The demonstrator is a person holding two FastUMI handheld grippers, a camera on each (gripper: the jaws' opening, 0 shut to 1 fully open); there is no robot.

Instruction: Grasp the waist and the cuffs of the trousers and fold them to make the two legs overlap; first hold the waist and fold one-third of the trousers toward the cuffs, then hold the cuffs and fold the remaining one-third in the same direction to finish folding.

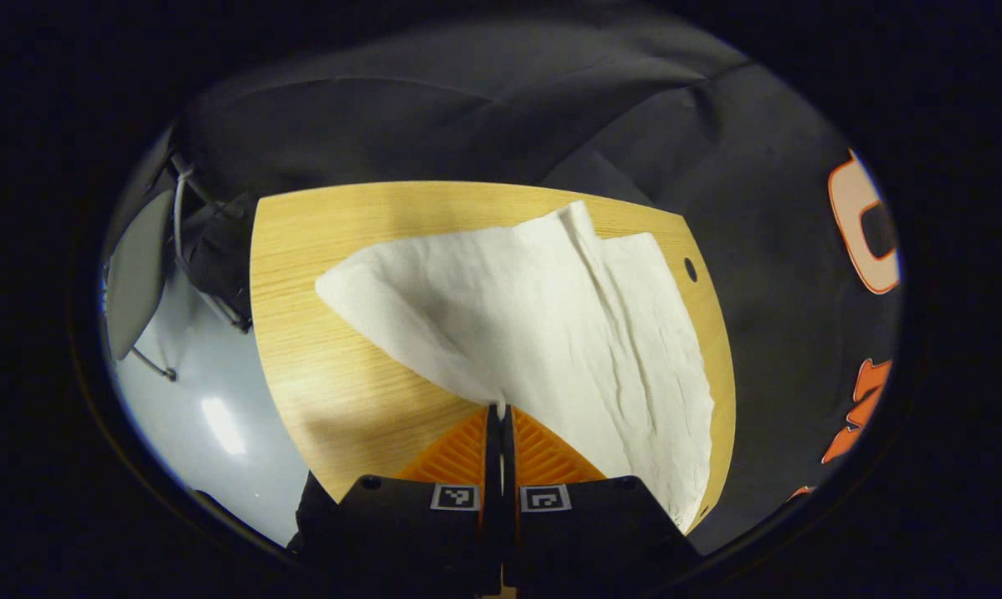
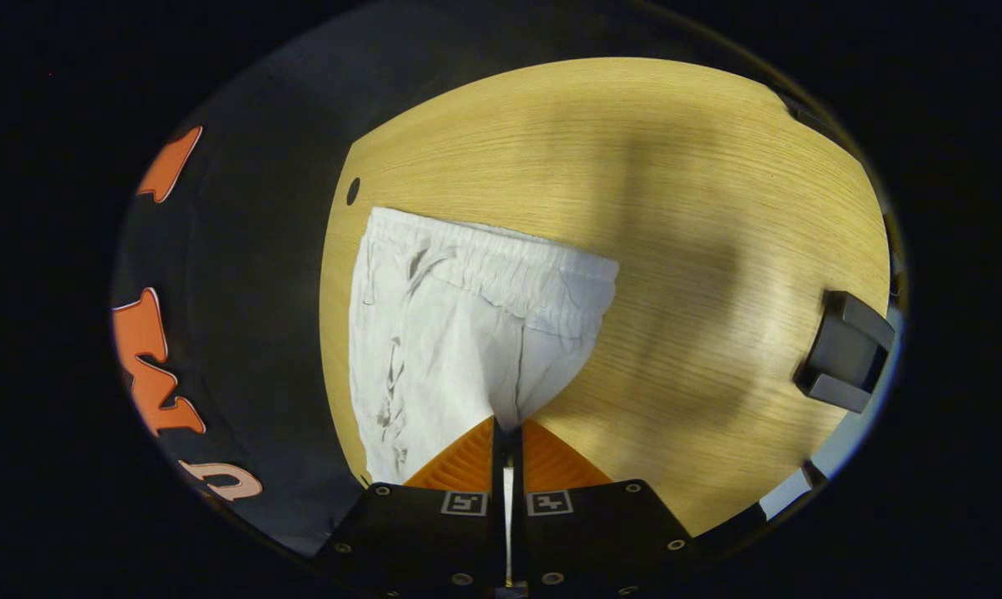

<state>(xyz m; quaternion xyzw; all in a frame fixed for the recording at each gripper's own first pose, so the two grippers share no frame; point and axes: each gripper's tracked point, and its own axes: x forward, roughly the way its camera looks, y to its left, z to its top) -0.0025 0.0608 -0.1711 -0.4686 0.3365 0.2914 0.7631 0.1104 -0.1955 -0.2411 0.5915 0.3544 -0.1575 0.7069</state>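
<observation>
In the left gripper view, the left gripper [image 1: 501,409] was pressed together on an edge of the white trousers [image 1: 543,324], with cloth caught between its fingers. The fabric rose from the wooden table [image 1: 334,383] toward the gripper, and the far end lay spread across the tabletop near a small dark hole [image 1: 690,269]. Which end was pinched there could not be determined.

In the right gripper view, the right gripper [image 2: 505,428] was likewise pinching the trousers [image 2: 443,333]. The elastic waist [image 2: 509,266] lay flat on the table [image 2: 676,208] beyond the fingers. A dark block [image 2: 842,353] sat at the table's right edge, well apart from the garment.

Assessment: both grips held thin margins of cloth. Uneven pull between the two hands could tear one edge free or skew the legs, so that they would not overlap. Lifting too high could drag the resting portion and wrinkle it.
</observation>
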